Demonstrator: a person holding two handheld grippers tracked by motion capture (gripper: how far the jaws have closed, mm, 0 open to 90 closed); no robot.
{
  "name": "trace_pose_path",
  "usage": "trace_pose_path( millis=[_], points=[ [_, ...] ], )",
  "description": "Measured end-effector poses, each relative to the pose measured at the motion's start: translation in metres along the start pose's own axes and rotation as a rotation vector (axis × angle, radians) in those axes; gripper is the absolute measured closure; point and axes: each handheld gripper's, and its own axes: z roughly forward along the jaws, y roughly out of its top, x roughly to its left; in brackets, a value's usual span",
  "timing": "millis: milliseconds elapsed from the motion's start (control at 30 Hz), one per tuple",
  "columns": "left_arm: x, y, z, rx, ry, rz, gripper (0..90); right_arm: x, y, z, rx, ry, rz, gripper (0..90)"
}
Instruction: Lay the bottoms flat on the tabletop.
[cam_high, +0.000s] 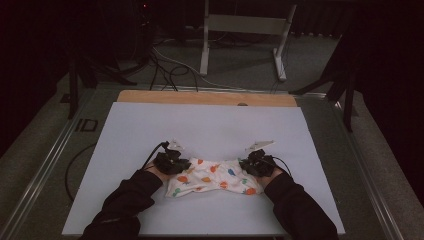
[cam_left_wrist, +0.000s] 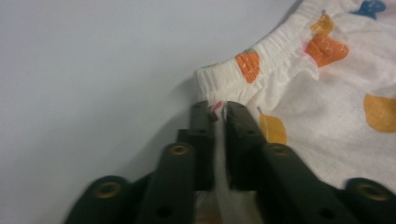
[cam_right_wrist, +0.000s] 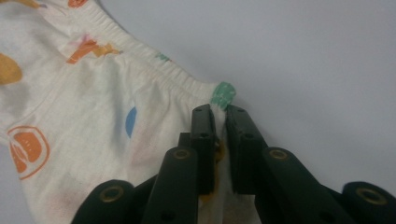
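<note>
1. Left hand-held gripper (cam_high: 181, 165): jaws nearly together, pinching the corner seam of the small white cotton garment with orange, yellow and blue fruit print (cam_high: 212, 177); fabric sits between the pads (cam_left_wrist: 205, 122).
2. Right hand-held gripper (cam_high: 248, 165): jaws likewise pinching the opposite corner, just below the elastic waistband (cam_right_wrist: 154, 65).
3. The garment lies flat on the pale grey surface (cam_high: 210, 125), near its front edge, its long axis running straight from one hand-held gripper to the other; each holds one end, neither nearer.
4. Judgement: any coming move depends on both ends travelling together.
</note>
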Motion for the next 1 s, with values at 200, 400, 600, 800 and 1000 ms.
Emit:
trace_pose_path(
  millis=[200, 400, 600, 800, 1000],
  points=[
    [0.001, 0.012, -0.012, -0.036, -0.014, -0.030, 45.8, -0.005, 0.016, -0.016, -0.052, -0.002, 0.018, 67.3],
    [0.003, 0.021, -0.004, -0.010, 0.005, -0.043, 40.2, -0.007, 0.031, -0.013, -0.043, 0.003, 0.049, 59.8],
    [0.010, 0.019, 0.008, 0.027, -0.018, -0.079, 44.8, -0.008, 0.026, 0.009, 0.033, 0.033, 0.085, 58.4],
    [0.012, 0.018, 0.014, 0.031, -0.036, -0.090, 62.6, -0.001, 0.022, 0.017, 0.080, 0.018, 0.047, 73.4],
    [0.006, 0.019, 0.016, 0.059, -0.056, -0.036, 82.3, 0.006, 0.021, 0.016, 0.070, -0.014, -0.024, 82.5]
  ],
)
